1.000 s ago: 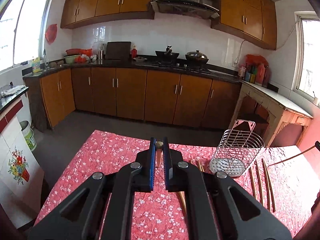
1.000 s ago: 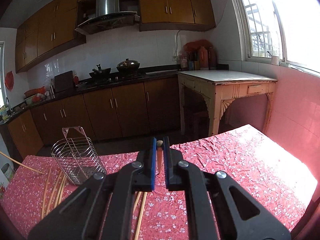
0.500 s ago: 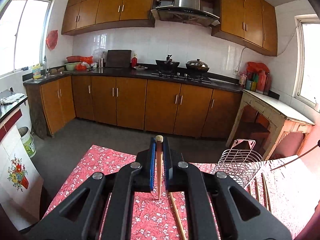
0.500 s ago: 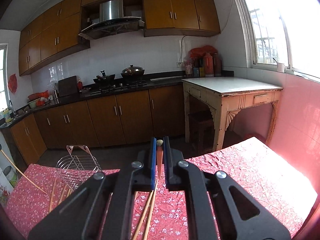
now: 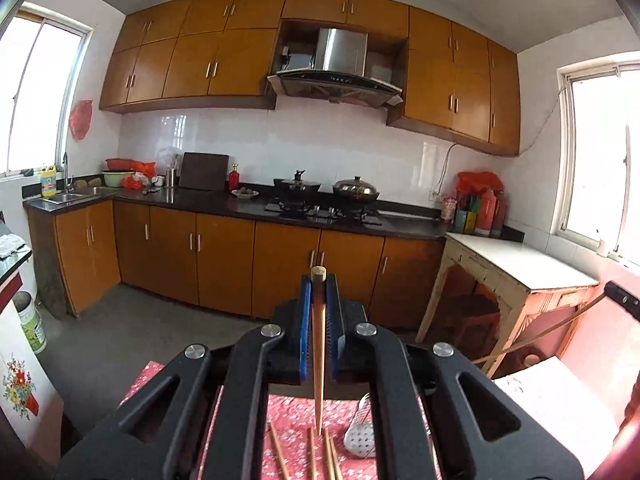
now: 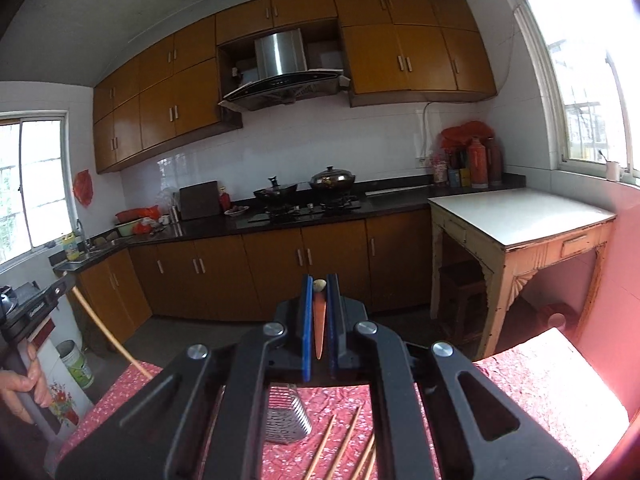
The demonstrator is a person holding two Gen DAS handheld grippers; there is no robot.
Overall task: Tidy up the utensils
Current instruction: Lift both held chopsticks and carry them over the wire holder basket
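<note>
— What do I have on the far left?

— In the right wrist view, the person's hand [image 6: 18, 386] at the frame edge, half cut off, gripping the left gripper's handle. From there a thin pale chopstick [image 6: 105, 334] slants down toward the red floral tablecloth [image 6: 540, 384].

— And the left gripper itself?

— The left gripper [image 5: 318, 292] has its blue pads pressed on a tapered wooden chopstick [image 5: 318, 360], blunt end up, point hanging above the cloth. Below it, loose chopsticks [image 5: 308, 450] lie near me, their lower ends cut off by the frame. Just right of them is the wire utensil basket [image 5: 360, 432]; I see only its perforated metal base, so I think it is on its side.

— The right one?

— The right gripper [image 6: 319, 292] pinches another chopstick [image 6: 318, 332], foreshortened to a short orange wedge. Beneath it sit the basket [image 6: 286, 420] and more chopsticks on the cloth [image 6: 340, 444], partly hidden by the black arms.
</note>
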